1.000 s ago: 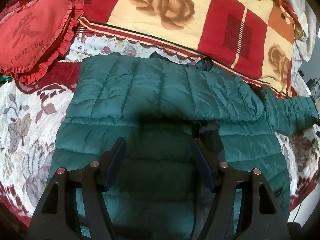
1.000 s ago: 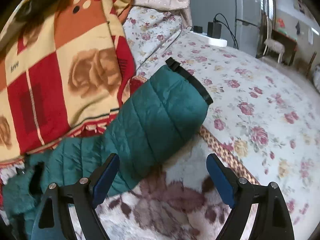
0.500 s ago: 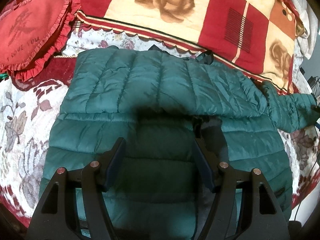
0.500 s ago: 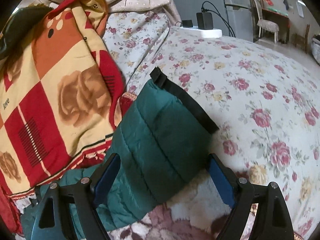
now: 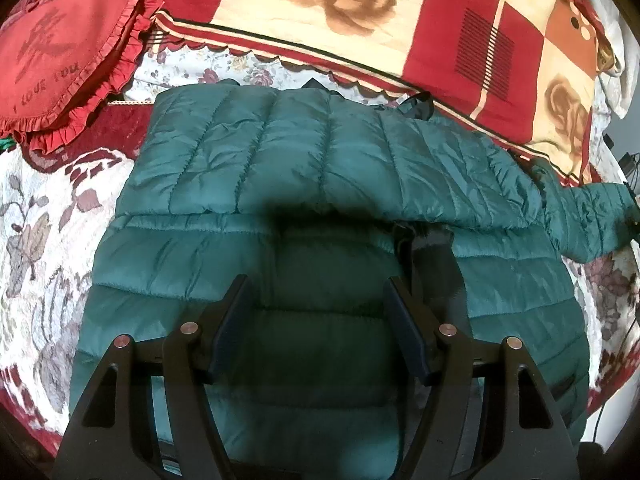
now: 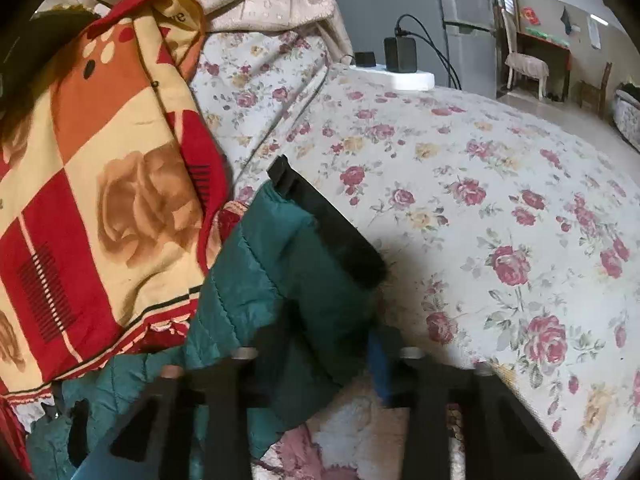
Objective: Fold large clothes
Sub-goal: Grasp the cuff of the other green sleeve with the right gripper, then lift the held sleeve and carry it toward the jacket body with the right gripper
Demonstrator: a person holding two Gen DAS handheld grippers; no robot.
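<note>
Writing: red heart cushion (image 5: 60, 52), up-left of the left gripper (image 5: 316, 320), reads "I love you", letters upside down. Patterned blanket (image 5: 360, 12), red/cream squares with brown roses, carries "love" at the top edge, partly cut off. No brand visible on the green puffer jacket (image 5: 328, 152).

Left gripper jaws spread, nothing pinched; the jacket body lies flat on the bed beneath and ahead of them, one sleeve folded across just beyond the tips. A dark strip of lining shows beside the right jaw.

Right gripper (image 6: 332, 360) jaws have just been closing and now pinch the jacket sleeve (image 6: 288, 280) near its black cuff (image 6: 328, 228).

Surface: bed with floral bedspread (image 6: 500, 200), rose print, right of the jaws. Far ahead a white power strip (image 6: 408, 78) with black chargers plugged in; a chair (image 6: 524, 66) in the room beyond.
</note>
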